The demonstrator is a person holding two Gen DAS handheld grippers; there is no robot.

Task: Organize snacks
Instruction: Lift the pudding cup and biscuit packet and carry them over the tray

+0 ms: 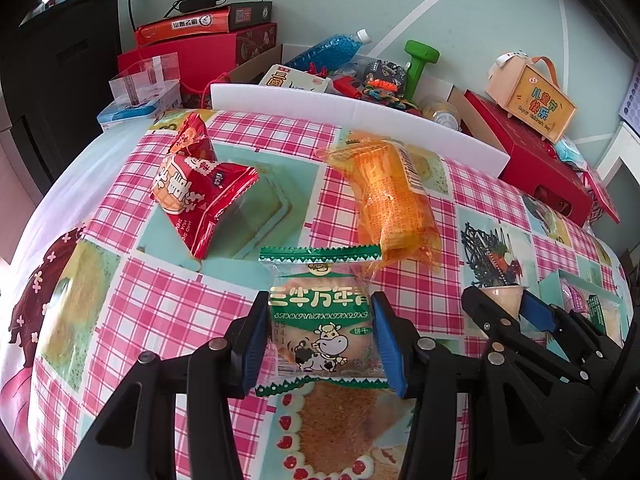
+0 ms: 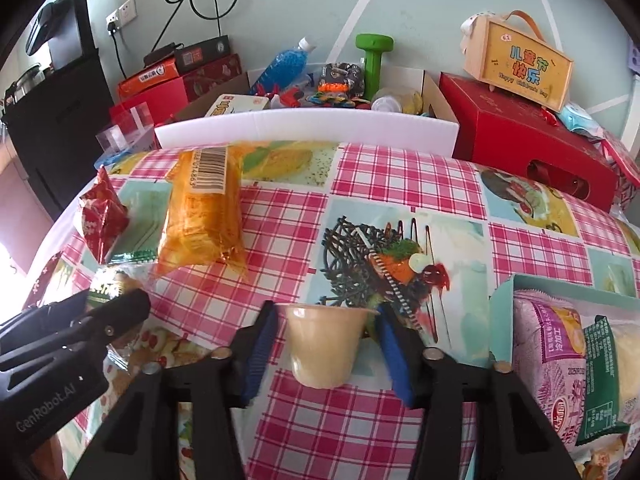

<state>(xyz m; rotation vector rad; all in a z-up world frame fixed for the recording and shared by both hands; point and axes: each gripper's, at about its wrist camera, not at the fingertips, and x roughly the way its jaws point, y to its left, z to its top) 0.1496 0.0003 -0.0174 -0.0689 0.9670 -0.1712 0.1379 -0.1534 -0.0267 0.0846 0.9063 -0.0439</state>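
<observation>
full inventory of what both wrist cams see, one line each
green cracker packet: 1, green/clear, between left tongs
beige pudding cup: 1, between right tongs
orange packet: 1, mid-table
red packets: 2, on clear tray, left
teal box: 1, holds snack packs, right
checked tablecloth: 1, pink/white
white foam board: 1, rear
green dumbbell: 1, rear clutter
red boxes: several, rear
left tongs: 1, black/blue, gripping packet
right tongs: 1, black/blue, pads off cup

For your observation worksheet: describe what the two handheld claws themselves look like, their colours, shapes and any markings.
Both claws, left and right, have black angular plastic frames with cut-out openings, round silver pivot bolts and two fingers faced with ribbed blue pads. The left claw's body reads "GenRobot.AI" in pale lettering. No cables or sleeves show.
</observation>
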